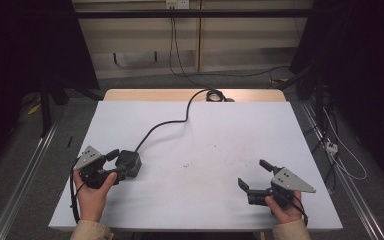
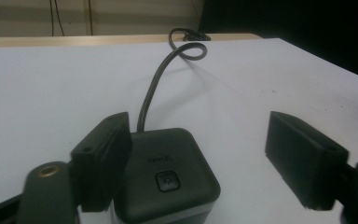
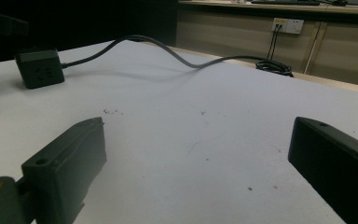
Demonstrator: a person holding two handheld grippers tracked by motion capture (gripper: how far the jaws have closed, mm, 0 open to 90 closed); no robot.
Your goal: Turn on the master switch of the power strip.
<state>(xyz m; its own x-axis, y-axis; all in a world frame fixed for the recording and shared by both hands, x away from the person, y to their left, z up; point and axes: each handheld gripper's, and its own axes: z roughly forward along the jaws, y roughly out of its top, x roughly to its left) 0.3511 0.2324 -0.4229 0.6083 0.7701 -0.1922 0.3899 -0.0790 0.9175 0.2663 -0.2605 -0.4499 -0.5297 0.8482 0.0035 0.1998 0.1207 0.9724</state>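
Note:
A black cube power socket with a button on top sits at the left of the white table. Its black cable runs to the table's far edge. My left gripper is open around the cube. In the left gripper view the cube lies against one jaw, and the other jaw stands well off it. My right gripper is open at the front right with nothing between its jaws. In the right gripper view the cube is far off.
The cable coils on the wooden strip at the table's back edge. A wall outlet with plugged leads is behind. Small dark specks mark the middle of the sheet. Metal rails and loose wires flank the table.

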